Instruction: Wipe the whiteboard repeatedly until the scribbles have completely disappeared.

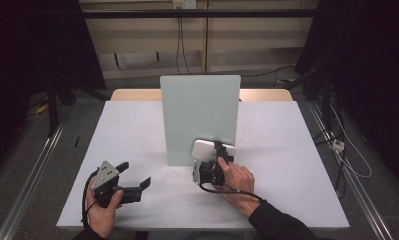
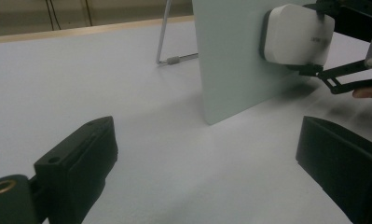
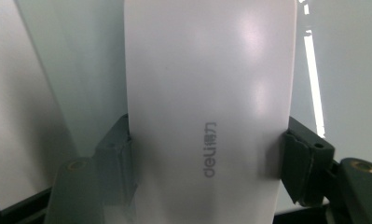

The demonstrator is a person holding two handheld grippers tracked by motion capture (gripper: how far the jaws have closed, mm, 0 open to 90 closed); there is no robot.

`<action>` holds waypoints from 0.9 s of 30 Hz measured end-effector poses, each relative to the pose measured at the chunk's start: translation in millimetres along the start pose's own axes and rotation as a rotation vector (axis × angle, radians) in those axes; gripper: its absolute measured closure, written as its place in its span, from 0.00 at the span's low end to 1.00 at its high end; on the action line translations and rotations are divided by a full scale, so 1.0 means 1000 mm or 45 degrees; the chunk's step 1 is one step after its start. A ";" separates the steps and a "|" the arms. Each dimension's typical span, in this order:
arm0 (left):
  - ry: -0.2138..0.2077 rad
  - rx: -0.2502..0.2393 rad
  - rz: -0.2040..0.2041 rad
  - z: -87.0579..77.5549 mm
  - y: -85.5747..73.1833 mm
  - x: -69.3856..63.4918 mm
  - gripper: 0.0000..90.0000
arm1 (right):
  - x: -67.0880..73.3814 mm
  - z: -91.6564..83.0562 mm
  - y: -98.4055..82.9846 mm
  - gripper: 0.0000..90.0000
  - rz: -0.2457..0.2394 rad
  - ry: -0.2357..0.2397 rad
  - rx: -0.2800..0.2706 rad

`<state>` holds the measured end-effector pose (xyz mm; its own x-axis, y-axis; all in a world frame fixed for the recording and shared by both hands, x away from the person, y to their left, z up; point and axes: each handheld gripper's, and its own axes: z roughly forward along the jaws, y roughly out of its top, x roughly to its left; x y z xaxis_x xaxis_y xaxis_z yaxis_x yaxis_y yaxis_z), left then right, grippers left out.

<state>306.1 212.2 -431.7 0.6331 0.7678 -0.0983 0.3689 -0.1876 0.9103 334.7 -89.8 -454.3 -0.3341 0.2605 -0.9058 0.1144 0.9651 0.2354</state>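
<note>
A white block-shaped eraser (image 1: 207,148) with a dark backing and grey "deli" lettering is pressed flat against the lower right of an upright pale green board (image 1: 199,110). My right gripper (image 1: 213,149) is shut on the eraser, one jaw on each long side. In the right gripper view the eraser (image 3: 207,93) stands between the two jaws of that gripper (image 3: 207,158). The left gripper view has the eraser (image 2: 298,35) on the board (image 2: 230,60), held by the right gripper (image 2: 318,39). My left gripper (image 1: 134,174) rests low at the table's front left, open and empty (image 2: 207,158).
The white table top (image 1: 137,130) has a wooden strip along its far edge. A thin metal wire leg (image 2: 165,37) props the board from behind. Dark curtains and cables (image 1: 179,45) lie beyond the table; metal rails run along both sides on the floor.
</note>
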 end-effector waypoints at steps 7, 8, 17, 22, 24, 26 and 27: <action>0.001 0.001 -0.006 -0.001 0.000 0.000 0.06 | -0.009 -0.002 -0.028 0.35 0.022 -0.015 0.072; 0.000 0.000 -0.004 0.000 0.000 0.000 0.06 | -0.009 -0.002 -0.032 0.35 0.039 -0.017 0.080; 0.003 0.004 -0.002 0.000 0.000 0.000 0.06 | -0.012 -0.003 -0.057 0.35 0.030 -0.013 0.149; -0.001 0.005 0.003 0.001 0.000 0.000 0.06 | -0.012 -0.003 -0.056 0.35 0.042 0.001 0.149; 0.000 0.006 0.004 0.001 0.000 0.000 0.06 | -0.012 -0.003 -0.054 0.35 0.050 0.006 0.143; -0.002 0.008 0.007 0.002 0.000 -0.001 0.06 | -0.012 -0.003 -0.051 0.35 0.065 0.012 0.132; -0.003 0.007 0.007 0.002 0.000 -0.001 0.06 | -0.011 -0.003 -0.050 0.35 0.066 0.012 0.134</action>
<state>306.9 210.6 -431.8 0.6367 0.7653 -0.0946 0.3692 -0.1948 0.9087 330.0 -140.3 -455.4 -0.3339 0.3110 -0.8898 0.2295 0.9424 0.2433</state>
